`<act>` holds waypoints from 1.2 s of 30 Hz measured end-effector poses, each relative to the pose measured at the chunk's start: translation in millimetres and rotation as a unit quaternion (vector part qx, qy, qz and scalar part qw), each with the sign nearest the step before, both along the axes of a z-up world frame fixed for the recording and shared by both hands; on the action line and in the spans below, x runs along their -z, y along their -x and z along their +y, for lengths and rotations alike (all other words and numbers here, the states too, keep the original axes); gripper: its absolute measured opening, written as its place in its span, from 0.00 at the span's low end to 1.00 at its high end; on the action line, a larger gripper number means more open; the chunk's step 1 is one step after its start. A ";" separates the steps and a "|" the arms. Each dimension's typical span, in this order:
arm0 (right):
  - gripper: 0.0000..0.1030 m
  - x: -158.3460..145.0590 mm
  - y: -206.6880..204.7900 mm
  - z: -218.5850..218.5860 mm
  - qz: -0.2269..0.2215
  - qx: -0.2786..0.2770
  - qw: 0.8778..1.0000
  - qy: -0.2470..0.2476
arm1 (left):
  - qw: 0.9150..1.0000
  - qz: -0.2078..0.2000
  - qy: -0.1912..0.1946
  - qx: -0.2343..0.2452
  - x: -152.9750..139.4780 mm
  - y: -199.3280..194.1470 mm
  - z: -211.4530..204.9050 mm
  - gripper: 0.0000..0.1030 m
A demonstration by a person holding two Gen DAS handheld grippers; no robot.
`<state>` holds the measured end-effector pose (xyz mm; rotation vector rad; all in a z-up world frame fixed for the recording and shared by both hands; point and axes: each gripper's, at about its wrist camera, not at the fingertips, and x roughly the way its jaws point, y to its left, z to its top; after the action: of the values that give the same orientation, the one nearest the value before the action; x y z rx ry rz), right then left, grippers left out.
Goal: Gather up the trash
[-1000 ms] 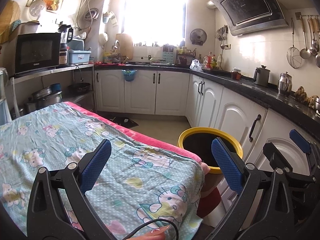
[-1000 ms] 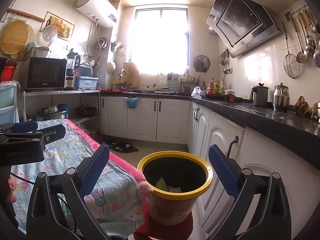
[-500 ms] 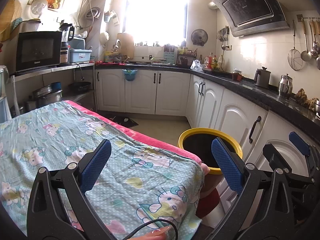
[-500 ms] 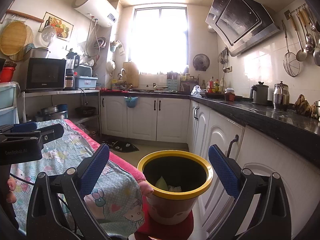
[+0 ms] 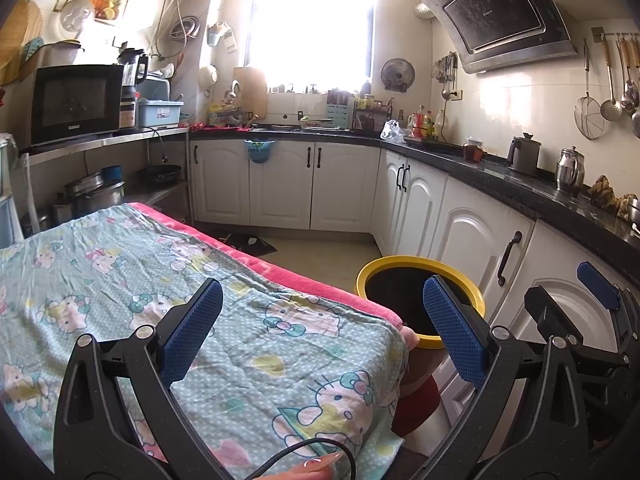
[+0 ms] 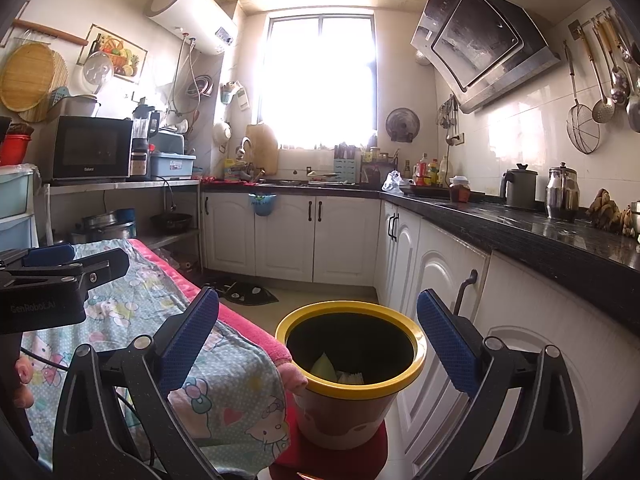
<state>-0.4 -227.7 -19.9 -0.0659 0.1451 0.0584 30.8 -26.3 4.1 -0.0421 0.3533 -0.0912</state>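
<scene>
Two open grippers (image 5: 324, 332) (image 6: 318, 336), one bin (image 6: 352, 388).

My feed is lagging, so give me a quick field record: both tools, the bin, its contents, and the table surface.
left tool: open, empty, over the cloth-covered table
right tool: open, empty, pointed at the bin
bin: yellow-rimmed, upright, beside the table corner, in front of the white cabinets
bin contents: pale scraps at the bottom, kind unclear
table cloth: teal cartoon-cat print over a pink layer; no loose trash visible on it
</scene>
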 end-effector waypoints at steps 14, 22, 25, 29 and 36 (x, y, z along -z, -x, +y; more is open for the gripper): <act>0.94 -0.3 1.1 1.4 -0.003 0.008 1.000 0.000 | 1.000 0.000 0.000 -0.001 -0.8 -0.4 0.4 0.90; 0.94 -0.3 0.9 1.2 -0.003 0.007 1.000 0.000 | 1.000 0.000 -0.001 -0.003 -1.3 -0.3 -0.4 0.90; 0.94 -0.5 1.2 1.4 -0.004 0.008 1.000 0.000 | 1.000 -0.001 -0.001 -0.003 -1.3 -0.3 -0.2 0.90; 0.94 -0.5 1.2 1.3 -0.003 0.008 1.000 0.000 | 1.000 0.000 -0.001 -0.002 -1.1 -0.3 0.0 0.90; 0.94 -0.5 1.4 1.7 -0.003 0.008 1.000 0.000 | 1.000 0.001 -0.001 -0.002 -1.7 -0.4 -0.8 0.90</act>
<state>-1.8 -226.0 -19.3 -0.0647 0.1390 0.0413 31.3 -27.1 5.8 -0.0409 0.3554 -0.0859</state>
